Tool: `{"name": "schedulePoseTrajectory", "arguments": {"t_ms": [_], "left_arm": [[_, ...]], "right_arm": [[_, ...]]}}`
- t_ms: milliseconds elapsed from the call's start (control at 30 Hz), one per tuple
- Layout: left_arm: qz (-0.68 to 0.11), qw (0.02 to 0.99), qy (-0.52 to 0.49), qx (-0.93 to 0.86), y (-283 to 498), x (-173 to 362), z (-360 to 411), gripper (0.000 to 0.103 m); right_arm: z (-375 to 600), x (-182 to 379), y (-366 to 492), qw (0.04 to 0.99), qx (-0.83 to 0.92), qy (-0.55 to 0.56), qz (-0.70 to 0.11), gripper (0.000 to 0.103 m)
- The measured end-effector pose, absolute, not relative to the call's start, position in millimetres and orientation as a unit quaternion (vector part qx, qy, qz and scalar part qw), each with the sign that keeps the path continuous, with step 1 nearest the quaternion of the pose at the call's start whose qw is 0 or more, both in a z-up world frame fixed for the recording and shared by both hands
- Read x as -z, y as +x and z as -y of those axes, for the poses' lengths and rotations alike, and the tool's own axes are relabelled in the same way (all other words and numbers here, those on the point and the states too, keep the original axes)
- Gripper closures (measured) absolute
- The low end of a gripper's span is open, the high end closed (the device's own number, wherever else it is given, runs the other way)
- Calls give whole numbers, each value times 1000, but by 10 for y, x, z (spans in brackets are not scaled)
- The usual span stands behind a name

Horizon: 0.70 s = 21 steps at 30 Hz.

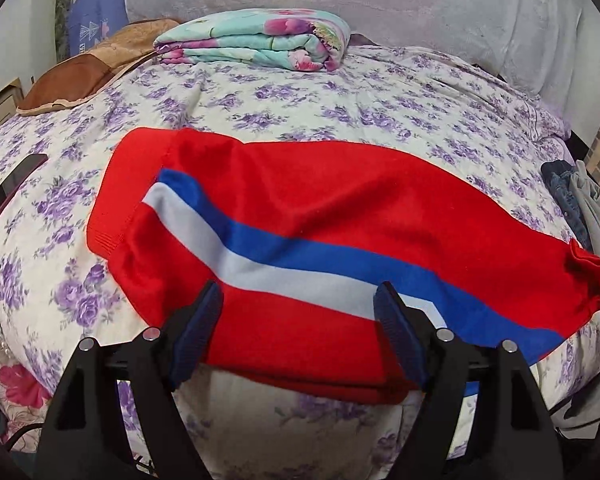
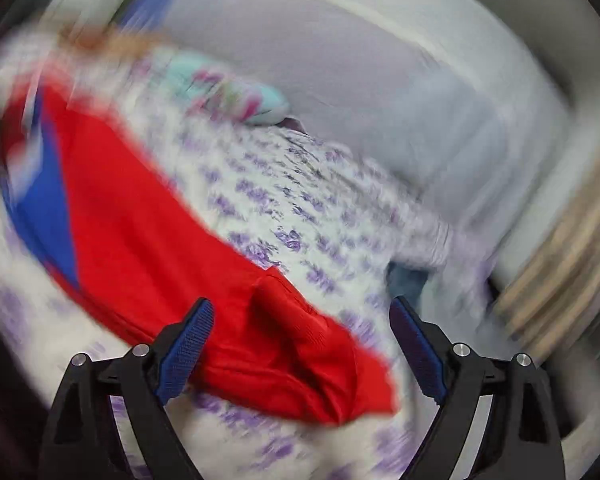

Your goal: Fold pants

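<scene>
- Red pants (image 1: 300, 208) with a blue and white stripe lie spread flat on the bed (image 1: 340, 100), running from the upper left to the lower right of the left wrist view.
- The bed is covered by a white sheet printed with purple flowers.
- The left gripper (image 1: 298, 332) has its jaws spread wide. Its fingers (image 1: 198, 332) sit over the near edge of the pants, one on each side of the striped section, and hold no cloth.
- The right gripper (image 2: 302, 348) also has its jaws spread wide. The red end of the pants lies between its fingers (image 2: 184, 356), not pinched.
- The right wrist view is heavily blurred; fine detail there cannot be read.
- A folded floral blanket (image 1: 252, 38) rests at the far side of the bed.
- A brown pillow (image 1: 88, 68) lies at the far left corner.
- A phone (image 1: 10, 190) lies on the sheet, well apart from the pants on the left.
- Denim clothing (image 1: 566, 196) sits at the right edge of the bed.
</scene>
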<state>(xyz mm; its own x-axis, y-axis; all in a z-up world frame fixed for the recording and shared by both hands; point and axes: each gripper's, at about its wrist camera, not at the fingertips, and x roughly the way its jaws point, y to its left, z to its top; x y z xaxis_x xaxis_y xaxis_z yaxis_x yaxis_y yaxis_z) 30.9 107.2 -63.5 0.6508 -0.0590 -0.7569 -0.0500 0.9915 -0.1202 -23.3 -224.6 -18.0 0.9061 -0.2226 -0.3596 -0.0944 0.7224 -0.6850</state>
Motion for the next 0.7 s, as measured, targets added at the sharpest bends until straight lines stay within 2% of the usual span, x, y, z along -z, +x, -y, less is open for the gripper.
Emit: {"name": "schedulePoseTrajectory", "arguments": {"t_ms": [33, 67, 100, 133, 200, 233, 300, 333, 400, 433, 500, 600, 700], "left_arm": [[-418, 906, -66, 2, 309, 638, -1078, 26], [-419, 906, -66, 2, 315, 638, -1081, 26], [-419, 906, -65, 2, 315, 636, -1078, 26], [-419, 906, -66, 3, 314, 637, -1081, 25], [-420, 905, -65, 2, 319, 647, -1089, 25], [-421, 905, -64, 0, 319, 649, -1084, 25], [-423, 903, -68, -3, 335, 668, -1126, 25], [-424, 903, -70, -4, 340, 676, -1141, 25], [-424, 903, -70, -6, 347, 693, -1154, 25], [-424, 903, -69, -7, 348, 706, -1147, 25], [-422, 904, -65, -9, 353, 729, -1144, 24], [-420, 905, -58, -13, 343, 736, -1138, 24], [-419, 905, -75, -18, 361, 690, -1192, 24]], "right_arm": [[2205, 266, -84, 890, 62, -397, -218, 15], [2210, 261, 64, 884, 76, -402, -227, 26], [2269, 277, 220, 881, 86, -392, -249, 70], [2440, 241, 418, 888, 77, -340, -301, 93], [2791, -35, 513, 925, 45, -193, -323, 93], [3156, -301, 463, 953, 11, -69, -295, 93], [3694, -491, 348, 963, -48, 110, -242, 93], [4088, -432, 270, 944, -91, 237, -212, 92], [4447, -81, 344, 898, -102, 362, -228, 91], [4572, 294, 431, 866, -76, 406, -282, 91], [4588, 685, 491, 845, -49, 413, -337, 91], [4490, 579, 506, 862, -80, 400, -300, 89], [4382, 82, 515, 869, -197, 402, -210, 89]]}}
